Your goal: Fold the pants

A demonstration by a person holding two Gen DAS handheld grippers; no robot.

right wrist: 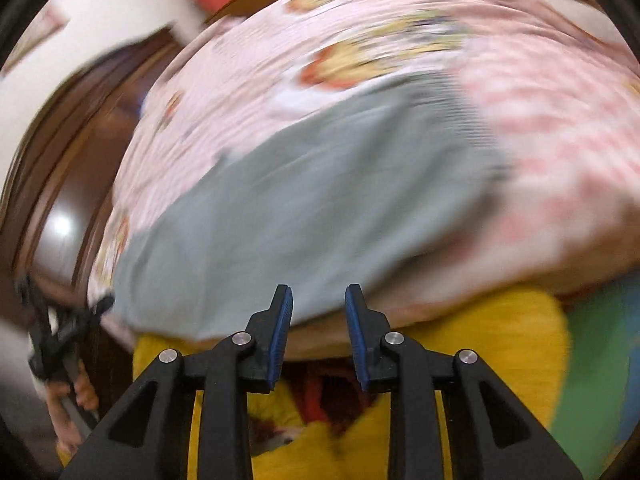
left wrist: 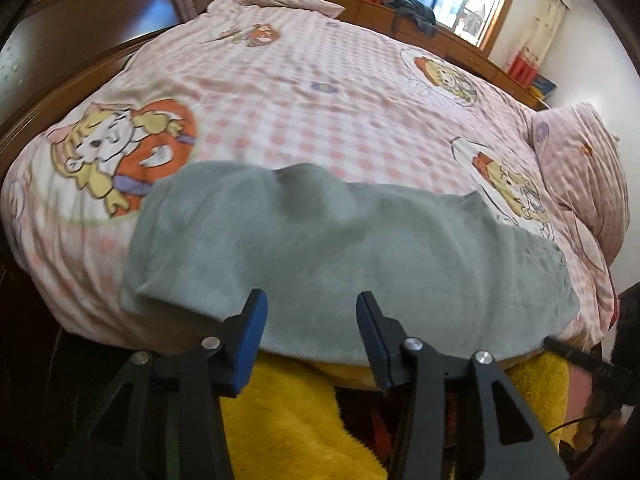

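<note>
Lying at the bed [left wrist: 304, 92] edge, pants [left wrist: 320, 248] leave checked cover beyond.

Left wrist view: bright daylight from window [left wrist: 472, 0] at far side of room, blown out, mild glare on wardrobe [left wrist: 100, 28]. Bed cover [left wrist: 304, 92] evenly lit, slightly soft; soft shadow in a fold of the grey pants [left wrist: 320, 240]. Strong fisheye bending, black vignette corners. Right wrist view: heavy motion smear over bed and pants, only gripper fingers [right wrist: 280, 328] sharp; white glare spot on dark wood at left.
</note>
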